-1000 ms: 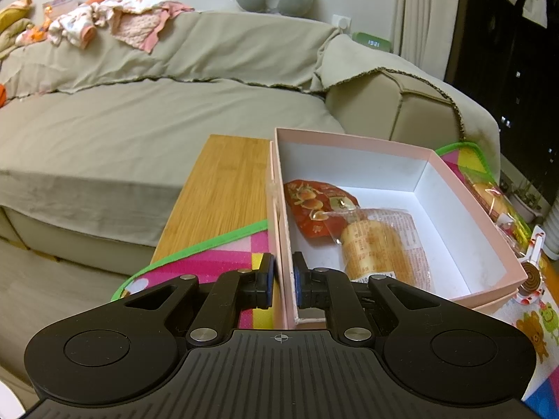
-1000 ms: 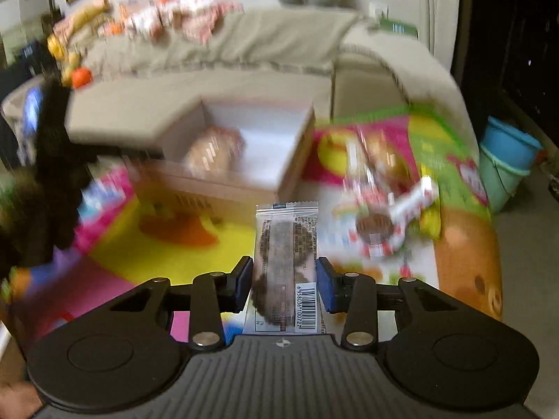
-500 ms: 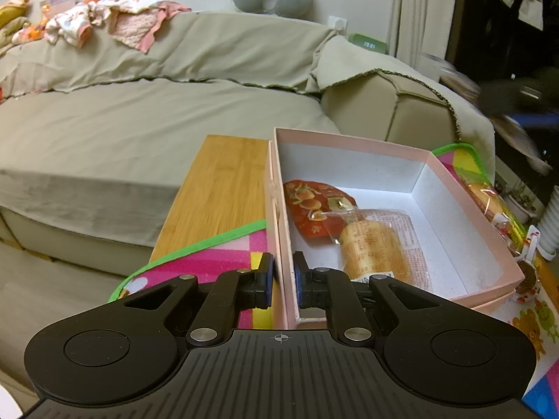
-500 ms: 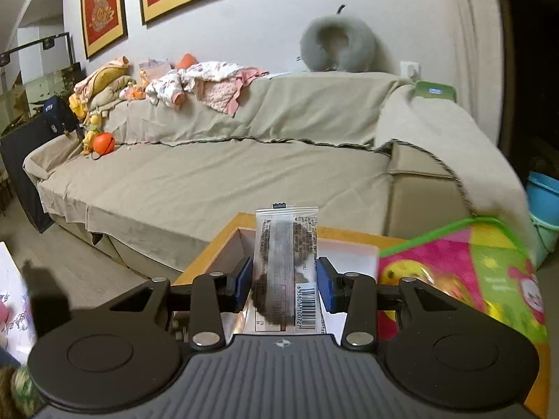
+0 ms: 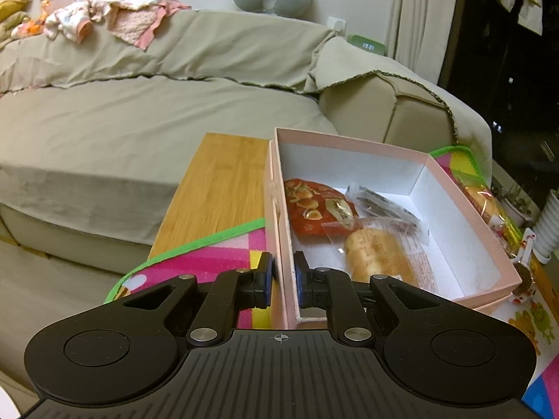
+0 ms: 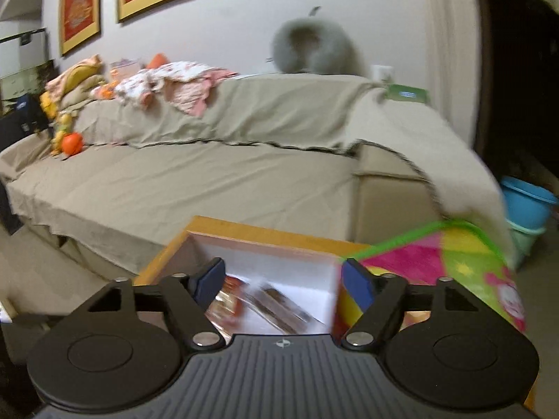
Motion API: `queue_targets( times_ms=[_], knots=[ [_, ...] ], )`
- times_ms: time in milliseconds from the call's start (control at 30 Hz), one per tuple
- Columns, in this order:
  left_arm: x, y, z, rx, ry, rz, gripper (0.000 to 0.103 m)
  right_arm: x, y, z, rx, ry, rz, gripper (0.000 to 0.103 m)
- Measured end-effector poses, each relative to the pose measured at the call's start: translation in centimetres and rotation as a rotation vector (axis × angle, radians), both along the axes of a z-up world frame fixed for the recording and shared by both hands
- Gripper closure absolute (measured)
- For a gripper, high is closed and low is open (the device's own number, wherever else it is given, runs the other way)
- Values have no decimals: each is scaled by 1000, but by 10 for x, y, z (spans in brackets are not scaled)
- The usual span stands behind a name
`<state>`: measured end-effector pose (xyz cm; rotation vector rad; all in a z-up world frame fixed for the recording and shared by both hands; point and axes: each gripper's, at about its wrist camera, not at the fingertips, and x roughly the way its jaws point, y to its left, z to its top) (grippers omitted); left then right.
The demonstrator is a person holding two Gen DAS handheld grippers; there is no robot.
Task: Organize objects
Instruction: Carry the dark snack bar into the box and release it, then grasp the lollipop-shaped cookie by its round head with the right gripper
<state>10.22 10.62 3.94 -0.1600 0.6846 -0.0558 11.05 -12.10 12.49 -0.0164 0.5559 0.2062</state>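
Note:
A pink box with a white inside stands on a colourful mat. My left gripper is shut on the box's near left wall. Inside lie a red snack pack, a wrapped bread roll and a dark clear-wrapped bar. My right gripper is open and empty above the box. The dark bar lies blurred in the box below it, beside the red pack.
The box sits on a wooden table partly covered by the colourful mat. A beige sofa lies behind. More wrapped snacks lie right of the box. Blue buckets stand at the far right.
My right gripper has opened and let go of the dark bar, which now lies in the box. My left gripper still holds the box wall.

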Motion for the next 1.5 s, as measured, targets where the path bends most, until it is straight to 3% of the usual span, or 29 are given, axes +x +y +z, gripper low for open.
queue_targets(
  times_ms=[100,400,567,733,867,967,1000,1033,1300,1400,1500],
  knots=[
    [0,-1,0,0,1,6,89,-26,-28,-15,-23,19,-63,19],
    [0,-4,1,13,8,22,89,-85,-83,-79,-15,152,-253,19],
    [-1,-5,1,23,13,24,89,-84,-81,-95,-22,147,-271,19],
    [-1,-6,2,29,18,28,90,-71,-61,-99,-140,72,-280,19],
    [-2,-7,2,33,19,21,90,-51,-51,-108,-169,94,-298,30],
    [-3,-6,2,32,20,19,89,-45,-50,-112,-191,91,-310,49],
    [-3,-6,2,32,20,19,89,-46,-50,-112,-196,93,-303,57],
    [-3,-6,2,33,20,19,89,-47,-50,-111,-185,103,-282,58],
    [-3,-6,2,30,19,16,89,-90,-56,-104,-97,207,-38,58],
    [-3,-5,2,30,19,17,89,-112,-54,-103,-173,197,18,58],
    [-3,-5,2,30,19,17,89,-125,-50,-103,-272,174,4,55]
  ],
)
